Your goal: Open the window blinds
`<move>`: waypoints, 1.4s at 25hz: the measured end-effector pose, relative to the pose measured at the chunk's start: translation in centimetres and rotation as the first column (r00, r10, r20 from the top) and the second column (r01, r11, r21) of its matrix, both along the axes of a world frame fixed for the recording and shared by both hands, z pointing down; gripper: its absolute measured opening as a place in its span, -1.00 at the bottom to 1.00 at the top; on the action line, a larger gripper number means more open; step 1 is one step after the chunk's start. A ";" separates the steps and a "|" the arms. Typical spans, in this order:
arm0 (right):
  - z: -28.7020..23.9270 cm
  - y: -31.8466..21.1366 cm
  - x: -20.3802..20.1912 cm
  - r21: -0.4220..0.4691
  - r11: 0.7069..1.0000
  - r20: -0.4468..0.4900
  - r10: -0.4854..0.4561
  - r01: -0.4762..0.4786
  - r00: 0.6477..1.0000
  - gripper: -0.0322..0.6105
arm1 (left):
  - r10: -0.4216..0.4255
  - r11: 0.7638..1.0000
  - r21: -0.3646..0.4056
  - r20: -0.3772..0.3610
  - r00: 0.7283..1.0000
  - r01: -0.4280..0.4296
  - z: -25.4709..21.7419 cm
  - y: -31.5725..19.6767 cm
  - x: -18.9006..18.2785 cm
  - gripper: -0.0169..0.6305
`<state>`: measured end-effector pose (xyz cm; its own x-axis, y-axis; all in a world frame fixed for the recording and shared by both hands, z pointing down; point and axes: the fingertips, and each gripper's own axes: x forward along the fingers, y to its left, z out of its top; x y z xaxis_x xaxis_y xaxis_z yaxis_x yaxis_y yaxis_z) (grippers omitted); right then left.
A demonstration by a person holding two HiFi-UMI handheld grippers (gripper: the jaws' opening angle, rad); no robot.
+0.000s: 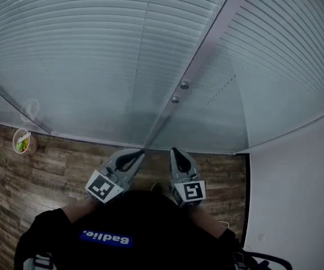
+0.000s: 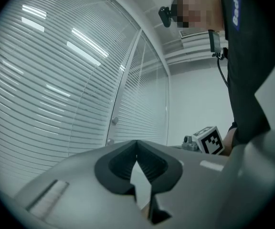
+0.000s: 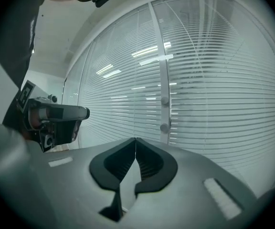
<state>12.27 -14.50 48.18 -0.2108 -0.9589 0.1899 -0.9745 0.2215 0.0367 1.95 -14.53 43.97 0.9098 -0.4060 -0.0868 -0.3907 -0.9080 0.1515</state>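
The window blinds (image 1: 94, 49) fill nearly everything ahead of me, their slats running level across two panes, a wide one on my left and a narrower one on my right. Ceiling lights are mirrored on the glass. Below them a wooden floor (image 1: 49, 170) of brown planks runs up to the foot of the window. A plain white wall (image 1: 297, 196) meets the right pane at the floor's right edge.

A pale post (image 1: 207, 44) stands upright between the two panes and reaches down to the floor straight in front of me.

I hold both tools low and close together, pointing at the foot of that post. My left gripper (image 1: 142, 152) has its jaws pressed together at the tips with nothing between them. It stands just short of the post, and I cannot tell whether it touches it. My right gripper (image 1: 174, 149) is just beside it. Its jaws are also closed tight and it has hold of nothing.

A small cup (image 1: 22, 141) with something green and yellow inside stands on the floor by the window, near the floor's left edge and well apart from me.

Two round knobs (image 1: 184, 85) sit one above the other on the post, above my grippers.
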 end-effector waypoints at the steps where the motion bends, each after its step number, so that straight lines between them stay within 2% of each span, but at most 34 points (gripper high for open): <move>1: 0.0 -0.2 0.2 0.003 1.000 0.000 -0.010 0.010 1.000 -0.88 | -0.008 1.000 0.002 0.004 1.000 0.008 0.0 0.0 0.1 -0.95; 12: 1.2 -3.1 2.8 0.044 0.994 0.027 -0.106 0.105 0.994 -0.81 | -0.100 0.995 0.021 0.036 0.994 0.099 1.1 -0.9 2.3 -0.95; 19: 1.1 -4.8 2.9 0.068 0.986 0.032 -0.152 0.150 0.988 -0.77 | -0.147 0.989 0.022 0.053 0.988 0.146 1.7 -1.3 2.4 -0.95; 28: -0.8 -7.2 3.6 0.097 0.983 0.008 -0.157 0.156 0.988 -0.69 | -0.168 0.986 0.024 0.061 0.984 0.167 1.7 -1.5 2.4 -0.95; 35: -2.1 -9.7 4.2 0.124 0.984 -0.024 -0.125 0.127 0.992 -0.64 | -0.167 0.986 0.029 0.076 0.983 0.165 2.1 -1.2 2.1 -0.95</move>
<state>16.48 -24.20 46.03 -0.3293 -0.9413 0.0745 -0.9381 0.3351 0.0877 4.04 -15.72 46.04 0.8344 -0.5503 -0.0295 -0.5457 -0.8326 0.0948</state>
